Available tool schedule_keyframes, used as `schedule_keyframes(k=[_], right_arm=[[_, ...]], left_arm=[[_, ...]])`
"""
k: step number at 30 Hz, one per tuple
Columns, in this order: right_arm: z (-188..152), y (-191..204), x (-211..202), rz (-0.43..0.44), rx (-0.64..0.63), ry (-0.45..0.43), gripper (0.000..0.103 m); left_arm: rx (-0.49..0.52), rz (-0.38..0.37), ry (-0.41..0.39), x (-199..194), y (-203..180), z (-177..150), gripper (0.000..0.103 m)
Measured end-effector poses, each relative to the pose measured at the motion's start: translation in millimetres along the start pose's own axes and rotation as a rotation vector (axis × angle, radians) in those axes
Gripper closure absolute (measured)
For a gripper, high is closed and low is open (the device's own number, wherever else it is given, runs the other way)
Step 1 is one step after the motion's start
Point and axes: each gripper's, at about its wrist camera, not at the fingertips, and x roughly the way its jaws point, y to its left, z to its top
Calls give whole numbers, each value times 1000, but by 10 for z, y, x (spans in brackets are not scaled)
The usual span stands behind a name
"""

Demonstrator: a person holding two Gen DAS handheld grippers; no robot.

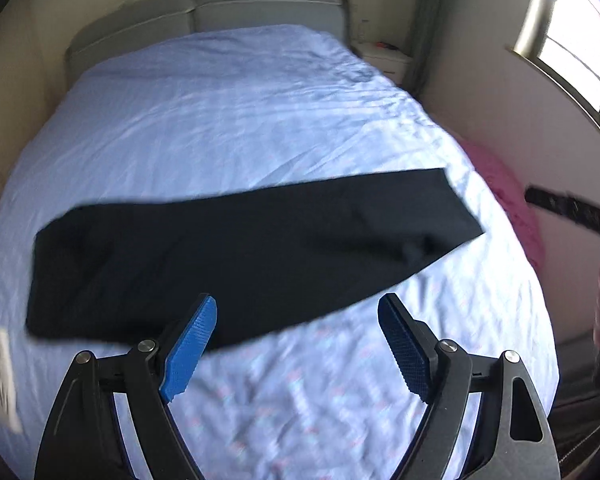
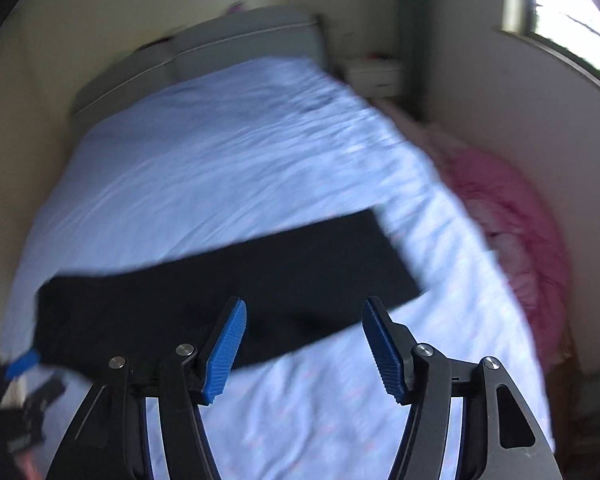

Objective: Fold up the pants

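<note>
Black pants lie flat as one long folded strip across the near half of the bed, slanting up to the right. In the right wrist view the same pants run from the lower left to the middle right. My left gripper hovers above the strip's near edge, open, with nothing between its blue pads. My right gripper also hangs open above the near edge, its jaws empty. The right gripper's black body shows at the right rim of the left wrist view, and the left gripper's blue pad sits at the lower left of the right wrist view.
The bed has a pale blue wrinkled sheet and a grey headboard. A pink blanket is bunched along the bed's right side by the wall. A white nightstand stands at the far right corner. A window is at the right.
</note>
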Motion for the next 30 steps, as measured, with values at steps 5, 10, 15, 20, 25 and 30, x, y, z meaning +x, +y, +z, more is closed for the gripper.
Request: schedule_keyframes(k=[5,10,15,20,25,30], right_arm=[[-552,724,-37,136,-50,80,41],[-1072,1534,86,270,-137,175,41],[-1403,2222,342,340,-268,227,41],[-1696,2728,841,382,-323,333,41],[-1961,3134,1362,359,-340,405,41],[-2049,3385,1806,339,-359,413,41]], left_arm=[[-133,56,-8,-392,770,-608,20],[-270,134,-6,-736,1545,-1203,19],[-311,244,-2,-801,2025,-1599,18],[-349,246,25,-567,2239,-1825,18],[-375,196,61,-223,2346,-1951,18],[-370,162,85,90,2431,-1984,18]])
